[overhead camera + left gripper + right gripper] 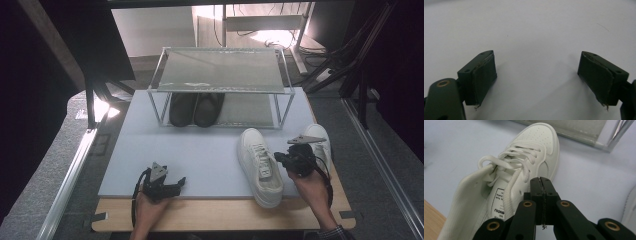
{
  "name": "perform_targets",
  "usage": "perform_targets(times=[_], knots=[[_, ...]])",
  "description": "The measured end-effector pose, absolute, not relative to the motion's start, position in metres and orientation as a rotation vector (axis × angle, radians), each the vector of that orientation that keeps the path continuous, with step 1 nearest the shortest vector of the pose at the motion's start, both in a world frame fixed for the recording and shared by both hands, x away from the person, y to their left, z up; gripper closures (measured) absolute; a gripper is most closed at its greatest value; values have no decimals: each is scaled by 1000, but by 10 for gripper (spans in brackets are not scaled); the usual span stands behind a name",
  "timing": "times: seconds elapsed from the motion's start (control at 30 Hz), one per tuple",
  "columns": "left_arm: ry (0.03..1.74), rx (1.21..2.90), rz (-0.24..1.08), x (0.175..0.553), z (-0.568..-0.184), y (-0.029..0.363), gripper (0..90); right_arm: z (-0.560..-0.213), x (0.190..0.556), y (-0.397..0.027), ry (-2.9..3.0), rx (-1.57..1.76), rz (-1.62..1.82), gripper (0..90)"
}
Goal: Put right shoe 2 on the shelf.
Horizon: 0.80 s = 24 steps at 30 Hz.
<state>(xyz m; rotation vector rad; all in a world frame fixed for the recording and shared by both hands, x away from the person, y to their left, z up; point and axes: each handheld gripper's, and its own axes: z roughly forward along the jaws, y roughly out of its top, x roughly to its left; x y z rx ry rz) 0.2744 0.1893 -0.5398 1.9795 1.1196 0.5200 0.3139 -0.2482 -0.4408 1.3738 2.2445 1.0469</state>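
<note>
Right gripper (282,160), jaws clenched on nothing, hovers just beside the white shoe (259,166) near the mat's (200,160) front right corner, while the left gripper (172,185) rests wide open at the front edge.

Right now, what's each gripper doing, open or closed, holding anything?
Left gripper: open, nothing between the jaws.
Right gripper: shut, pads together, holding nothing, beside the white shoe.
</note>
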Motion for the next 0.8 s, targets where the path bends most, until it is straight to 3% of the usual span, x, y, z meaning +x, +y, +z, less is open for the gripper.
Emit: perform_targets(times=[0.8], knots=[[1120, 1980, 520, 274, -540, 189, 148, -450, 323, -216, 2311, 1346, 1119, 900]])
